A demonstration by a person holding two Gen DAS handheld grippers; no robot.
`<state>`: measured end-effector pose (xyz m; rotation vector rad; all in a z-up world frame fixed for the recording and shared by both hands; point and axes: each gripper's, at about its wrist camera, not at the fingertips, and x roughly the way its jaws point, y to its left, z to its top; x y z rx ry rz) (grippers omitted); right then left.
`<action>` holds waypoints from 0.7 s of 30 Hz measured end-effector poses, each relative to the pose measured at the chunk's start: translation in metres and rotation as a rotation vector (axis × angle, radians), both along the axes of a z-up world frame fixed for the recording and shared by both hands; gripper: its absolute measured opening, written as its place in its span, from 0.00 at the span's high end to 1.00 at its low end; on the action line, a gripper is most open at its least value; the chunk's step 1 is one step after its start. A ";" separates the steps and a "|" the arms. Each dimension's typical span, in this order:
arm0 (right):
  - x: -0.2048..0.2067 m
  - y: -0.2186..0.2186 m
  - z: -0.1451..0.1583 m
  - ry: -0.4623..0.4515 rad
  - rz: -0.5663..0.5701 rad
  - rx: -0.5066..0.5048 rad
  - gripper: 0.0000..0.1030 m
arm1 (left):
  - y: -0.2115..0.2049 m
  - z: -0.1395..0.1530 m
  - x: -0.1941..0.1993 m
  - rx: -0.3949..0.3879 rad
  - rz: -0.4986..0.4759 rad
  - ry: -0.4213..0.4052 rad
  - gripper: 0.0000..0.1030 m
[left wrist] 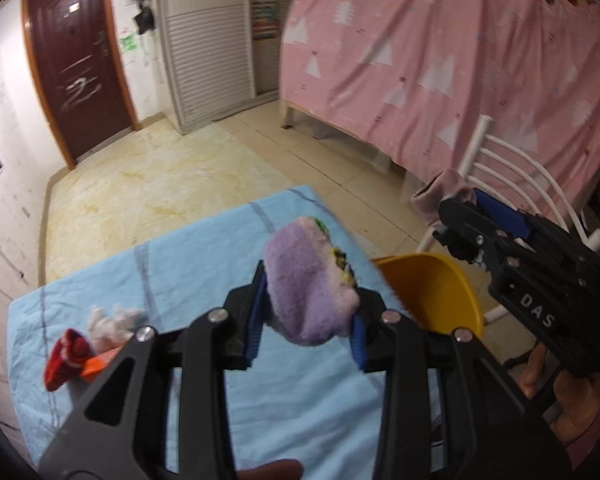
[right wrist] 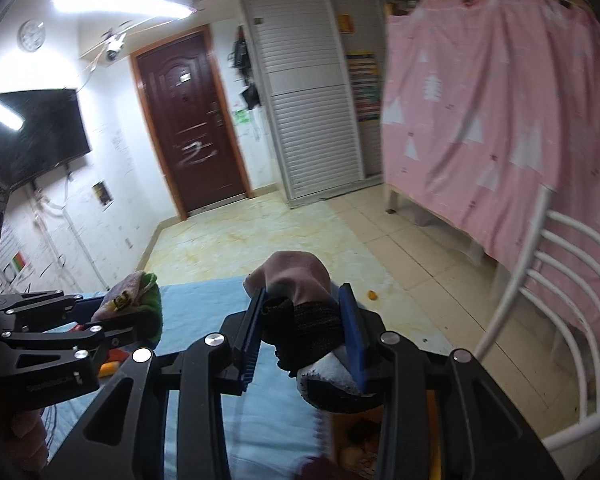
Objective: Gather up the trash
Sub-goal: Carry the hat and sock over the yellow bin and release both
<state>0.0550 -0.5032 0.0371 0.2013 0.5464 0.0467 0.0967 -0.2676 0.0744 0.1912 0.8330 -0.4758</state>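
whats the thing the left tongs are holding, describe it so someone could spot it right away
Start at the light blue cloth spread over the table. Above its right edge, beside the yellow bin, the left tongs are shut on a bundled purple sock. Its fuzzy lilac fabric with a green and yellow patch distinguishes it from the red and white bundles left on the cloth.

yellow bin (left wrist: 432, 292) partly hidden, curtain (right wrist: 500, 120) blurred

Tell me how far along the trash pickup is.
Done: nothing clearly binned that I can see. In hand: left gripper holds a purple sock; right gripper holds a pink-and-black sock, near the yellow bin. Left: red sock and white cloth on the blue sheet.
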 end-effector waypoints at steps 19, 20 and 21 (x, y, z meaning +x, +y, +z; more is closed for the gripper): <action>-0.037 -0.096 -0.052 0.051 -0.185 0.091 0.67 | -0.126 -0.014 -0.014 0.040 -0.162 0.053 0.53; -0.039 -0.098 -0.052 0.051 -0.190 0.093 0.67 | -0.128 -0.015 -0.015 0.045 -0.165 0.050 0.53; -0.041 -0.100 -0.052 0.050 -0.196 0.094 0.67 | -0.129 -0.015 -0.017 0.046 -0.168 0.047 0.53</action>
